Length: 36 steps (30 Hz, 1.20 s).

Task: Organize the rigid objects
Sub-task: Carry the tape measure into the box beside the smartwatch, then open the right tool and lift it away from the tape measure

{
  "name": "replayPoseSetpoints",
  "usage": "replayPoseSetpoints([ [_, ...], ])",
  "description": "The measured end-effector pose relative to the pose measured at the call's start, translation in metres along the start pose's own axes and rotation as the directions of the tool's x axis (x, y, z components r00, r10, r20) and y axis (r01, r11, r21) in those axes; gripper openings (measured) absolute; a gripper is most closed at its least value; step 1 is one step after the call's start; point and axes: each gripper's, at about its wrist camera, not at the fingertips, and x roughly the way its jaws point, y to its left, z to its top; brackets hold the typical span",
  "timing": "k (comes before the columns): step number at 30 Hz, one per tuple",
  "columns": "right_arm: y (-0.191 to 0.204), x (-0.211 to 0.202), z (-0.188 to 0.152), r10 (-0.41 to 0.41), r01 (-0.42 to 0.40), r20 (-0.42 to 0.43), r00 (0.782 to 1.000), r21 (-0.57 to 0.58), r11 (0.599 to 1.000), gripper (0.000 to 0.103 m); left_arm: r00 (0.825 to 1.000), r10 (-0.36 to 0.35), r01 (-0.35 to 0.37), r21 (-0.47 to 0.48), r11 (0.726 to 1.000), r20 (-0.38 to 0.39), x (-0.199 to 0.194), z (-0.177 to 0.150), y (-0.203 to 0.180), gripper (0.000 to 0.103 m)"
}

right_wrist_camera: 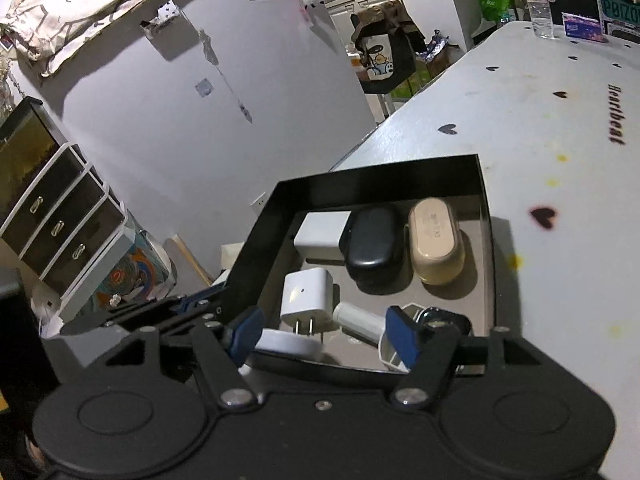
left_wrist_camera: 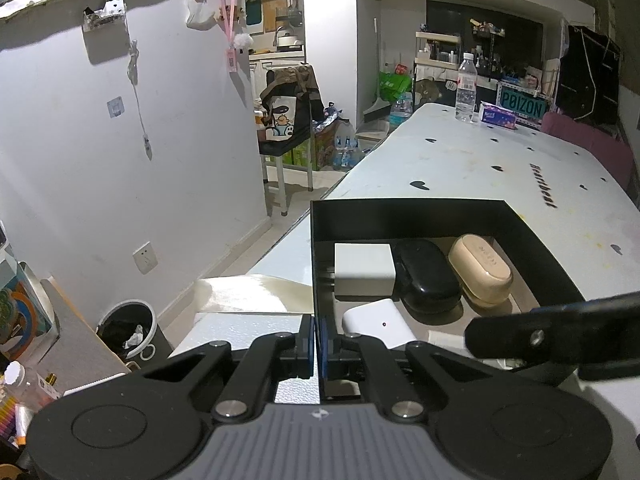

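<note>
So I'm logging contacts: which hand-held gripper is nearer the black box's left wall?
Left. The left hand-held gripper is shut on the black box left wall; the right hand-held gripper hangs open over the near edge.

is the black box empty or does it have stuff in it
Not empty. The black box holds a black case, a tan case and a white plug.

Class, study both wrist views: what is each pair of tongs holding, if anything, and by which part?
The left tongs are shut on the black box's left wall, at its rim. The right tongs stand open above the box, holding nothing.
</note>
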Motion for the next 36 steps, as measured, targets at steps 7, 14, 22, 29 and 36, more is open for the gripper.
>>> replayPoseSetpoints([
  [7,0.002,0.0,0.001,-0.024,0.024,-0.014,1.0,-0.007,1.0,0.068,1.0,0.0,0.0,0.0,1.0,0.0,0.001,0.0,0.001,0.003],
  [14,0.002,-0.006,0.001,-0.079,0.079,-0.007,0.997,-0.021,0.997,0.068,1.0,0.001,-0.001,0.001,1.0,0.0,0.001,0.0,0.001,0.003],
  [22,0.001,-0.009,0.0,-0.108,0.108,-0.009,0.994,-0.034,0.994,0.068,1.0,0.001,-0.001,0.001,1.0,0.0,0.001,0.0,0.001,0.003],
  [29,0.002,-0.015,0.0,-0.137,0.137,-0.004,0.991,-0.043,0.99,0.073,1.0,0.002,-0.002,0.001,1.0,0.0,0.001,0.0,0.002,0.003],
  [36,0.004,-0.03,0.001,-0.188,0.19,0.031,0.982,-0.064,0.98,0.084,1.0,0.002,-0.002,0.002,1.0,0.0,0.001,0.0,0.002,0.003],
])
